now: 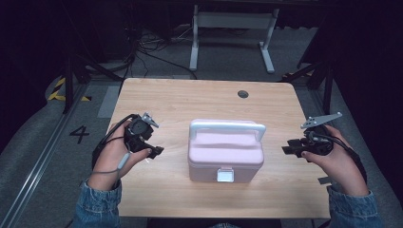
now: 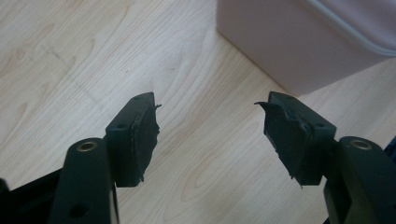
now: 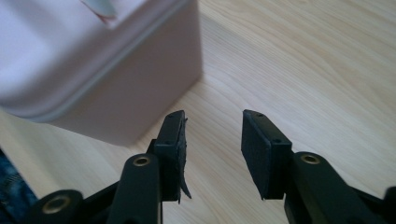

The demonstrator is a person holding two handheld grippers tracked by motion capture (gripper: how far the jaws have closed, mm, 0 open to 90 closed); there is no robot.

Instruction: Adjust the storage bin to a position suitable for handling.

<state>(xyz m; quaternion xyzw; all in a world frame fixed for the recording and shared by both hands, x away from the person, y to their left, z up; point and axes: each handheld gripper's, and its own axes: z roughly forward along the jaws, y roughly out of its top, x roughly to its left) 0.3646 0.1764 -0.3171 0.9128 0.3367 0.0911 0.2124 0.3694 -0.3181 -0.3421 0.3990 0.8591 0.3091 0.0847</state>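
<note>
box: pink lidded box (image 1: 225, 154) mid-desk (image 1: 166, 95), clasp toward person
left hand-held gripper (image 1: 153, 151): jaws apart, empty, beside box
right hand-held gripper (image 1: 291, 149): jaws apart, empty
advice: likely close in level from both sides, squarely on the walls

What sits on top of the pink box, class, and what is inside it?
A white handle lies across the pink box lid. Its front latch looks shut, so the inside is hidden.
</note>
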